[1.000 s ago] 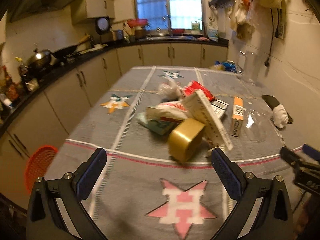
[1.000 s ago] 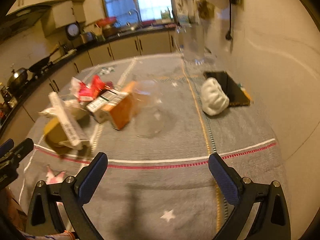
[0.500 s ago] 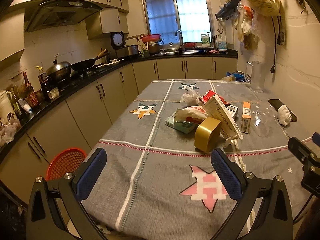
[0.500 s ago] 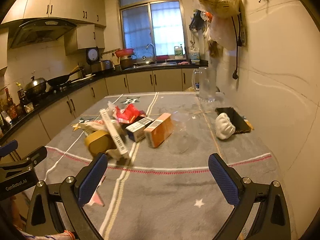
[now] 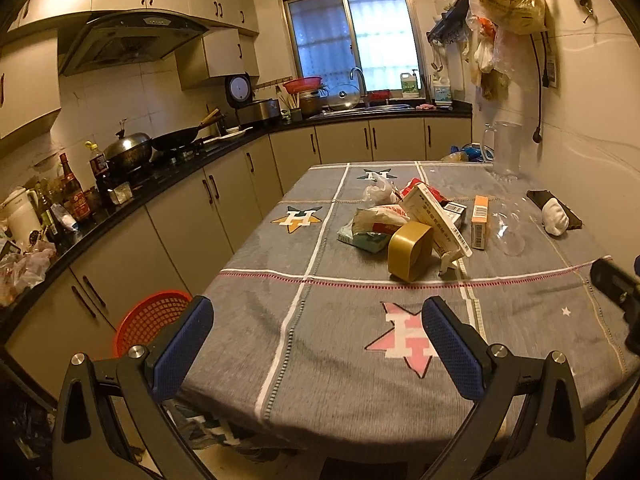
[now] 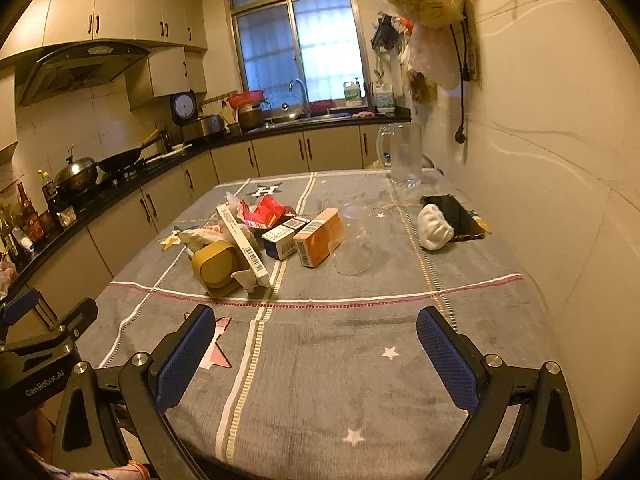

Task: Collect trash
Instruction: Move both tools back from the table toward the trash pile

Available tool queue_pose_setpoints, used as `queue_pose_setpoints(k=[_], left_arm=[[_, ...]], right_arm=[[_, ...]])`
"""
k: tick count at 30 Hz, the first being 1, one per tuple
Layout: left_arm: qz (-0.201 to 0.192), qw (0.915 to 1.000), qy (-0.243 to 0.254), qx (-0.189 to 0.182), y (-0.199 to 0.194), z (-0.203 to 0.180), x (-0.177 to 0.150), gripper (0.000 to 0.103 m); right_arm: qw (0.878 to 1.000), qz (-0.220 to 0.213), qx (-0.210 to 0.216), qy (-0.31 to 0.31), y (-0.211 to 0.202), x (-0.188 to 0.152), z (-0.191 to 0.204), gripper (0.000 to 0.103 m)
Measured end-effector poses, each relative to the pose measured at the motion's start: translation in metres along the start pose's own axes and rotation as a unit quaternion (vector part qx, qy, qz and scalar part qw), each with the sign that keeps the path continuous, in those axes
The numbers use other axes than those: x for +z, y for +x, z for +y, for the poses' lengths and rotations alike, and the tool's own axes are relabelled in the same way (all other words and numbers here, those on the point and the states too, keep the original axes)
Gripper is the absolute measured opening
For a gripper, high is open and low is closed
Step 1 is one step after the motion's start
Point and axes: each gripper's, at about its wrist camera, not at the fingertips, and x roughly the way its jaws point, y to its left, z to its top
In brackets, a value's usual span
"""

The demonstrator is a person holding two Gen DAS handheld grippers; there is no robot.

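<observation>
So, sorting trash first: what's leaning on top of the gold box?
A long white barcoded carton leans across the gold rounded box; crumpled white paper sits beneath. Anything further under is hidden.

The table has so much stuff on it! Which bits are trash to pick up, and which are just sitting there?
Trash to collect:
gold tape roll
long white box
orange box
red wrapper
crumpled plastic bag
red basket, probably the bin

Just sitting there:
glass mug
black phone
white cloth
wok
</observation>
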Motion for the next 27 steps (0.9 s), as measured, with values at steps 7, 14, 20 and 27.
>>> queue_pose_setpoints(k=[7, 14, 20, 27], left_arm=[[-0.004, 0.9999, -0.012, 0.005, -0.019, 0.012, 0.001, 0.103], [-0.006, 0.9995, -0.031, 0.011, -0.022, 0.023, 0.007, 0.103], [0.008, 0.9993, -0.034, 0.016, -0.013, 0.028, 0.004, 0.103], [0.021, 0.9978, -0.055, 0.031, 0.003, 0.048, 0.009, 0.103]], right_arm=[[1.0, -0.018, 0.003, 0.001, -0.026, 0.002, 0.002, 0.102], [0.999, -0.035, 0.009, -0.012, -0.039, 0.009, 0.01, 0.102], [1.0, -0.016, 0.016, -0.007, -0.029, 0.005, 0.01, 0.102], [1.0, 0.001, 0.016, -0.002, -0.015, 0.006, 0.006, 0.102]])
